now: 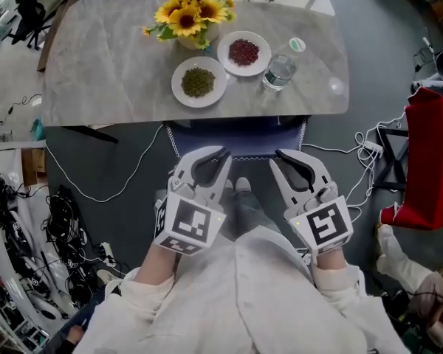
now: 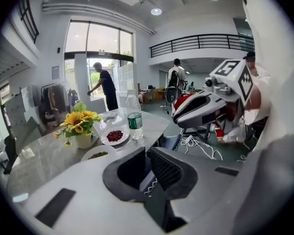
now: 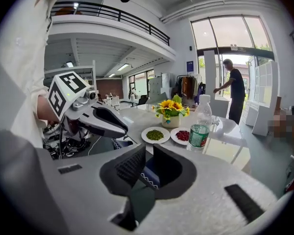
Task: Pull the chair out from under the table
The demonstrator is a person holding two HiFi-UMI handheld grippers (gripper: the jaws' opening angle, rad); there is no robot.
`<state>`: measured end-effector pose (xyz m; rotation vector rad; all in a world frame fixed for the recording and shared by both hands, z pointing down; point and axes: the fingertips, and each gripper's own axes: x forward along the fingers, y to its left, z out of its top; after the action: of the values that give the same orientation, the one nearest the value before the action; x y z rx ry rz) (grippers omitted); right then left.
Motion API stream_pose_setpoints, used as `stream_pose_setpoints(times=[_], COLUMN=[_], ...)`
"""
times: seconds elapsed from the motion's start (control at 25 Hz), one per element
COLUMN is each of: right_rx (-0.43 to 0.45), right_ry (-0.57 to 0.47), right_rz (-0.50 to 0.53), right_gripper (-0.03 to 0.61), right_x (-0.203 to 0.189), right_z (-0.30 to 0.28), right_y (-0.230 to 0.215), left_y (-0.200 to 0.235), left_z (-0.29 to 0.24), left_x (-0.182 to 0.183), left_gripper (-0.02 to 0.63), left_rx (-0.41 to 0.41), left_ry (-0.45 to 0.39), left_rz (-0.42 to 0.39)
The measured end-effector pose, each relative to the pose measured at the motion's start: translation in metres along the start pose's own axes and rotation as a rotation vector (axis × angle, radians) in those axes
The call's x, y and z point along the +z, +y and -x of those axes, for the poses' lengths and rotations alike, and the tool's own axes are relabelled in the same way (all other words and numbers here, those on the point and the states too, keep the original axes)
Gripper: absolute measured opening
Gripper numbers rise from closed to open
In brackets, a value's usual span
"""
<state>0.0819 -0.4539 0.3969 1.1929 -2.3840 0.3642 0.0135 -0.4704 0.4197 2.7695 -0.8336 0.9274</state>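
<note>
The chair (image 1: 236, 136) is tucked under the grey table (image 1: 96, 72); only its dark blue edge with white zigzag lacing shows at the table's near side. My left gripper (image 1: 215, 156) and right gripper (image 1: 284, 158) hover side by side just in front of that edge, both shut and empty. In the left gripper view the shut jaws (image 2: 148, 153) frame a strip of the blue chair (image 2: 147, 185), with the right gripper (image 2: 179, 117) beside them. The right gripper view shows its shut jaws (image 3: 149, 153) over the chair (image 3: 150, 176), and the left gripper (image 3: 122, 129) at left.
On the table stand a vase of sunflowers (image 1: 190, 17), a plate of green beans (image 1: 198, 82), a plate of red beans (image 1: 244, 51) and a water bottle (image 1: 280, 66). Cables (image 1: 96, 190) trail on the floor at left. A red object (image 1: 432, 161) sits at right.
</note>
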Motion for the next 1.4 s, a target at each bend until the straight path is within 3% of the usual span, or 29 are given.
stream_pose_setpoints(times=[0.04, 0.16, 0.28, 0.64, 0.92, 1.32, 1.4], right_rx=[0.002, 0.018, 0.044, 0.099, 0.106, 0.119, 0.115], right_ry=[0.007, 0.028, 0.063, 0.178, 0.307, 0.389, 0.399], right_rz=[0.005, 0.013, 0.056, 0.262, 0.469, 0.612, 0.654], right_gripper=[0.006, 0.036, 0.119, 0.242, 0.256, 0.255, 0.218], right_x=[-0.002, -0.009, -0.017, -0.042, -0.068, -0.091, -0.094], right_z=[-0.002, -0.008, -0.013, -0.035, -0.050, -0.063, -0.065], right_y=[0.000, 0.001, 0.005, 0.007, 0.004, -0.001, -0.003], left_y=[-0.003, -0.010, -0.011, -0.010, -0.011, -0.012, -0.013], left_z=[-0.001, -0.006, -0.011, -0.031, -0.044, -0.059, -0.062], left_x=[0.000, -0.004, -0.015, -0.040, -0.061, -0.077, -0.079], left_gripper=[0.025, 0.127, 0.151, 0.251, 0.275, 0.273, 0.273], left_rx=[-0.016, -0.067, -0.076, -0.090, -0.117, -0.159, -0.164], left_ry=[0.006, 0.028, 0.062, 0.160, 0.248, 0.299, 0.300], left_rz=[-0.024, -0.055, -0.089, -0.205, -0.297, -0.373, -0.389])
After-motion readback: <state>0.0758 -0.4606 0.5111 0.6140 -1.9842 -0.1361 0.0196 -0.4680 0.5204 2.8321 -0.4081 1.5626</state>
